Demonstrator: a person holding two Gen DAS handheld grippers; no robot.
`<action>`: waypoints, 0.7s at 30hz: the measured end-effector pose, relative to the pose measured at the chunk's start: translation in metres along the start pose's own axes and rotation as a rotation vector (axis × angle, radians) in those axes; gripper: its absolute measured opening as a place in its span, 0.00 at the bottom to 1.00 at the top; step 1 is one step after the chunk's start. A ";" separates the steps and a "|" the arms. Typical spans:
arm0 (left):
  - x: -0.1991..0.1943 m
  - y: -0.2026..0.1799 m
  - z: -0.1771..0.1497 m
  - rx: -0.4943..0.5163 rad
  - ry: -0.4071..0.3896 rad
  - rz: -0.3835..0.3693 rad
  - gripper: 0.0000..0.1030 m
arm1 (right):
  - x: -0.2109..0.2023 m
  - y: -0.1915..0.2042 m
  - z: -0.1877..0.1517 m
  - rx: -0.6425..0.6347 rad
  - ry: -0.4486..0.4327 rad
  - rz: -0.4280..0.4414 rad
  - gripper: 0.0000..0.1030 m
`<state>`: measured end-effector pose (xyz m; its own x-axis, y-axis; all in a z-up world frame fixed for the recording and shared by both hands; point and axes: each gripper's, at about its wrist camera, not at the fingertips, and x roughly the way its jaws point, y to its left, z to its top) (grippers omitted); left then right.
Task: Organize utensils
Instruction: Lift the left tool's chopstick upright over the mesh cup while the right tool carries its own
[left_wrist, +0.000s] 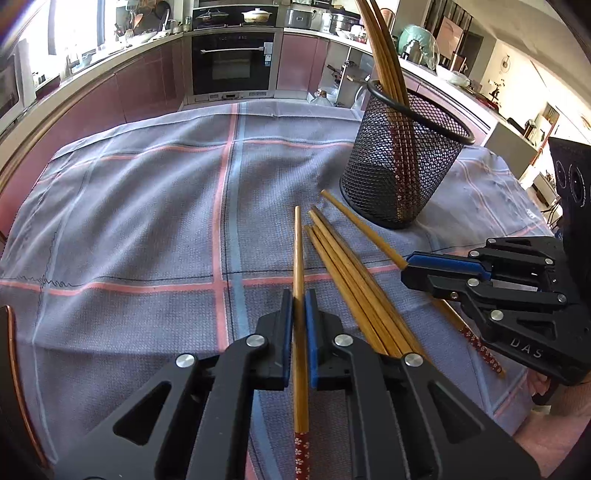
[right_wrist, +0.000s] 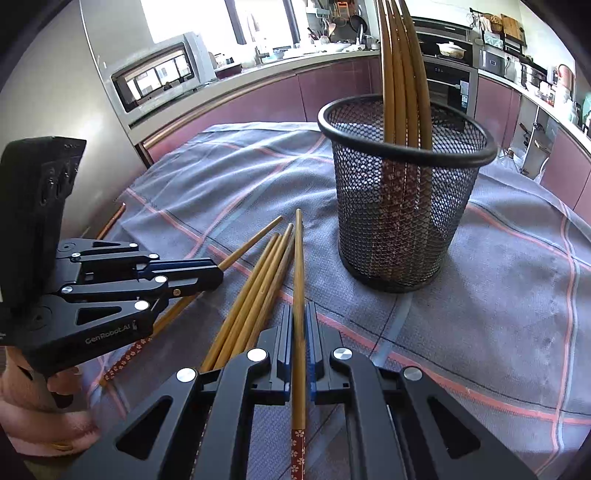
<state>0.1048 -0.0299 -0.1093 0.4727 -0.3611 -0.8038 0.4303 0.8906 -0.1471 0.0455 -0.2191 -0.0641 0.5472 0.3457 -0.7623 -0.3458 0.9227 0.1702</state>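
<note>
Each gripper pinches one chopstick: the left gripper (left_wrist: 299, 295) its chopstick (left_wrist: 298, 258), the right gripper (right_wrist: 299, 306) another chopstick (right_wrist: 299, 258), near the mesh cup (right_wrist: 402, 221) on the cloth-covered tabletop (left_wrist: 147, 203).

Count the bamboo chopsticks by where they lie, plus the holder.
Brown bamboo chopsticks standing in cup: 4
Loose chopsticks on grey checked cloth: 4, as far as the bundle shows
Chopstick clamped in left gripper: 1
Chopstick clamped in right gripper: 1
Black wire-mesh cup: 1
Total: 11
</note>
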 end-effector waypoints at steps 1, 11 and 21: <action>-0.003 0.001 0.000 -0.003 -0.006 -0.003 0.07 | -0.003 0.000 0.000 0.001 -0.006 0.011 0.05; -0.041 0.003 0.007 -0.020 -0.089 -0.099 0.07 | -0.040 0.002 0.004 0.009 -0.107 0.108 0.05; -0.096 0.001 0.023 -0.015 -0.223 -0.215 0.07 | -0.082 -0.008 0.015 0.030 -0.245 0.129 0.05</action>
<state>0.0774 -0.0003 -0.0187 0.5296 -0.5919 -0.6076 0.5280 0.7907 -0.3100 0.0151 -0.2525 0.0065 0.6694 0.4885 -0.5598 -0.4042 0.8716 0.2773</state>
